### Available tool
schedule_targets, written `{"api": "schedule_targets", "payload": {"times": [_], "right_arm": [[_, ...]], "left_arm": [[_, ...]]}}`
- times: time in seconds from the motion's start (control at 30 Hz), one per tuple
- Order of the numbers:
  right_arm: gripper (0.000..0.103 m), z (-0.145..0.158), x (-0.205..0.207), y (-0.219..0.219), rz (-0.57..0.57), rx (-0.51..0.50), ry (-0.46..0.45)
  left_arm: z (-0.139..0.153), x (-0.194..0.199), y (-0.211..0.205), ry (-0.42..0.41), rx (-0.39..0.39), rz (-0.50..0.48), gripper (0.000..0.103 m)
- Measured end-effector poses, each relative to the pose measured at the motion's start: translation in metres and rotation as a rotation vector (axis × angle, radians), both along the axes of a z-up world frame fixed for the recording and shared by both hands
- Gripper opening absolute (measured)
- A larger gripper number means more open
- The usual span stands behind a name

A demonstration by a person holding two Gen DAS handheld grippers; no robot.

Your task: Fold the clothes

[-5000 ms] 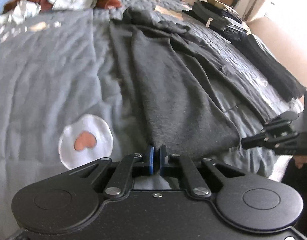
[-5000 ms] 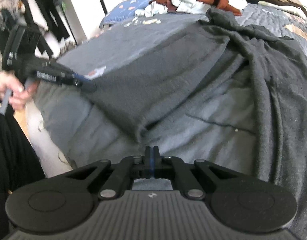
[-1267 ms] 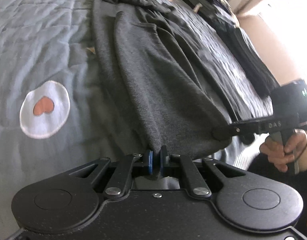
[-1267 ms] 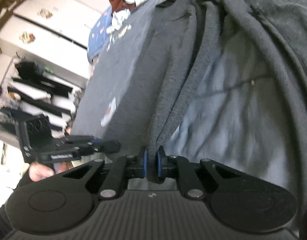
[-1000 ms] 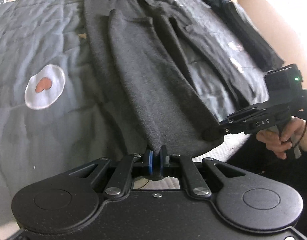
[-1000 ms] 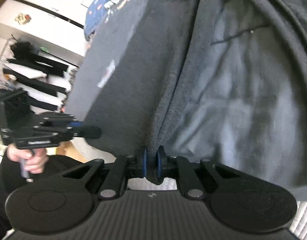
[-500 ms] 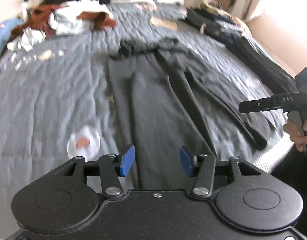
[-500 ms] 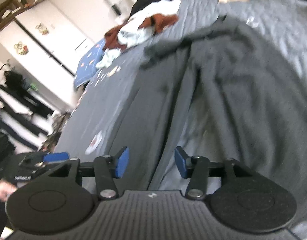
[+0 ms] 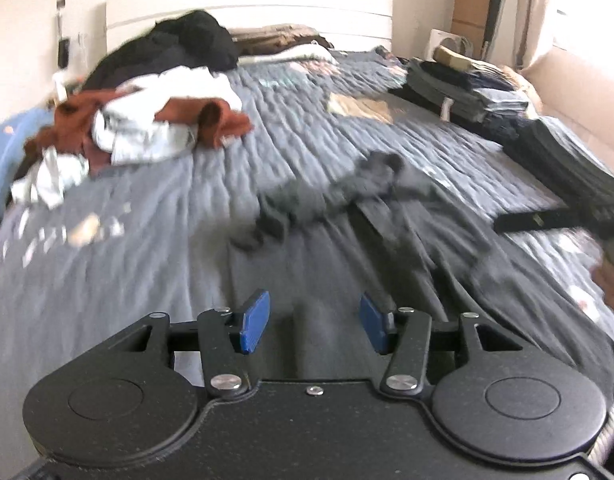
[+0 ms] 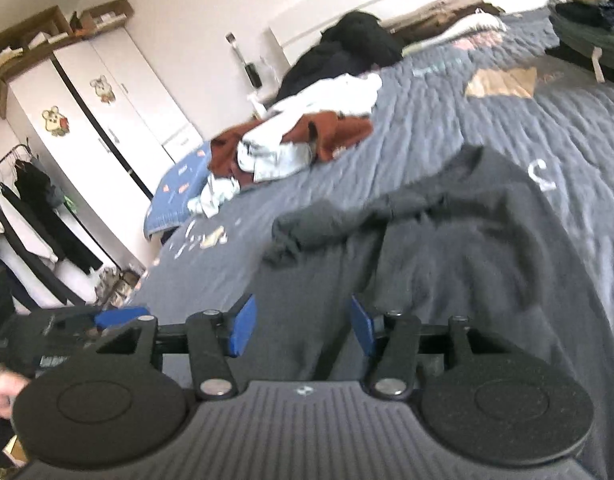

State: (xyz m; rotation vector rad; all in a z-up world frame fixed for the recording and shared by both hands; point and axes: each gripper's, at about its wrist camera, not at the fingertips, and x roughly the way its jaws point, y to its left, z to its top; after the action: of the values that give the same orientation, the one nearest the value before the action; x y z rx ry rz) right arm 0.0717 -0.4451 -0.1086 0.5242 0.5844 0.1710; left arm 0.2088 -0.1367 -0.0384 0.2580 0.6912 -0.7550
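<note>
L gripper (image 9: 314, 328): fingers spread, nothing between.
R gripper (image 10: 303, 330): fingers spread, nothing held.
Grey garment (image 9: 347, 280): flat ahead of both.
Clothes pile (image 9: 147, 128): beyond fingers, left.
Folded stack (image 9: 467, 84): far right.

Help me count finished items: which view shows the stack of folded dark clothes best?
The left wrist view: the folded stack lies in full by the bed's far right edge. The right wrist view catches only its corner, cropped by the frame.

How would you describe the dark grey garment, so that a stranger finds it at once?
On the grey quilted bed, look in the middle, before both open tools. The dark grey garment lies spread out long and flat, unlike the rumpled rust-and-white pile near the headboard.
</note>
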Motion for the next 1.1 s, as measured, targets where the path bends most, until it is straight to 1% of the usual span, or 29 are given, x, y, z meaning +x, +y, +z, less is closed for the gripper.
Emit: {"api": "schedule_targets", "payload": {"times": [0.07, 0.1, 0.17, 0.23, 0.3, 0.37, 0.47, 0.53, 0.63, 0.7, 0.8, 0.9, 0.93, 0.97, 1.0, 1.03, 1.1], "right_arm": [[0.051, -0.004, 0.006, -0.008, -0.003, 0.016, -0.03], [0.051, -0.009, 0.007, -0.013, -0.01, 0.033, -0.032], [0.051, -0.017, 0.01, -0.02, -0.024, 0.031, -0.011], [0.051, -0.02, 0.009, -0.026, -0.023, 0.018, -0.001], [0.051, -0.019, 0.007, -0.032, -0.024, 0.019, -0.005], [0.051, -0.017, 0.005, -0.039, -0.043, 0.032, -0.024], [0.051, -0.015, 0.003, -0.051, -0.075, 0.098, -0.049], [0.051, -0.016, 0.003, -0.054, -0.083, 0.094, -0.051], [0.051, -0.018, 0.004, -0.056, -0.09, 0.086, -0.047], [0.051, -0.021, 0.006, -0.057, -0.089, 0.084, -0.035], [0.051, -0.023, 0.008, -0.055, -0.083, 0.09, -0.03], [0.051, -0.023, 0.008, -0.053, -0.078, 0.088, -0.032], [0.051, -0.023, 0.008, -0.052, -0.076, 0.09, -0.031], [0.051, -0.024, 0.008, -0.052, -0.079, 0.095, -0.028], [0.051, -0.025, 0.009, -0.053, -0.081, 0.098, -0.024], [0.051, -0.025, 0.009, -0.053, -0.082, 0.1, -0.022], [0.051, -0.024, 0.009, -0.053, -0.085, 0.104, -0.02]], "left_arm": [[0.002, 0.017, -0.016, -0.023, 0.0, 0.01, 0.052], [0.001, 0.026, -0.025, -0.031, 0.002, 0.013, 0.053], [-0.002, 0.043, -0.043, -0.042, 0.018, 0.007, 0.053], [-0.008, 0.06, -0.064, -0.061, 0.049, -0.018, 0.053], [-0.016, 0.074, -0.083, -0.081, 0.087, -0.039, 0.053], [-0.024, 0.088, -0.096, -0.081, 0.106, -0.044, 0.053], [-0.037, 0.114, -0.109, -0.046, 0.11, -0.017, 0.053], [-0.046, 0.131, -0.117, -0.016, 0.112, -0.004, 0.053], [-0.059, 0.154, -0.122, 0.082, 0.101, -0.02, 0.054], [-0.067, 0.165, -0.124, 0.13, 0.101, -0.016, 0.056], [-0.078, 0.179, -0.128, 0.188, 0.105, -0.006, 0.056], [-0.086, 0.174, -0.133, 0.265, 0.108, -0.087, 0.053], [-0.089, 0.169, -0.136, 0.271, 0.128, -0.123, 0.049], [-0.09, 0.163, -0.14, 0.255, 0.154, -0.156, 0.045], [-0.092, 0.157, -0.143, 0.24, 0.18, -0.19, 0.035], [-0.092, 0.151, -0.145, 0.224, 0.199, -0.217, 0.022], [-0.089, 0.141, -0.145, 0.181, 0.202, -0.241, 0.018]]}}
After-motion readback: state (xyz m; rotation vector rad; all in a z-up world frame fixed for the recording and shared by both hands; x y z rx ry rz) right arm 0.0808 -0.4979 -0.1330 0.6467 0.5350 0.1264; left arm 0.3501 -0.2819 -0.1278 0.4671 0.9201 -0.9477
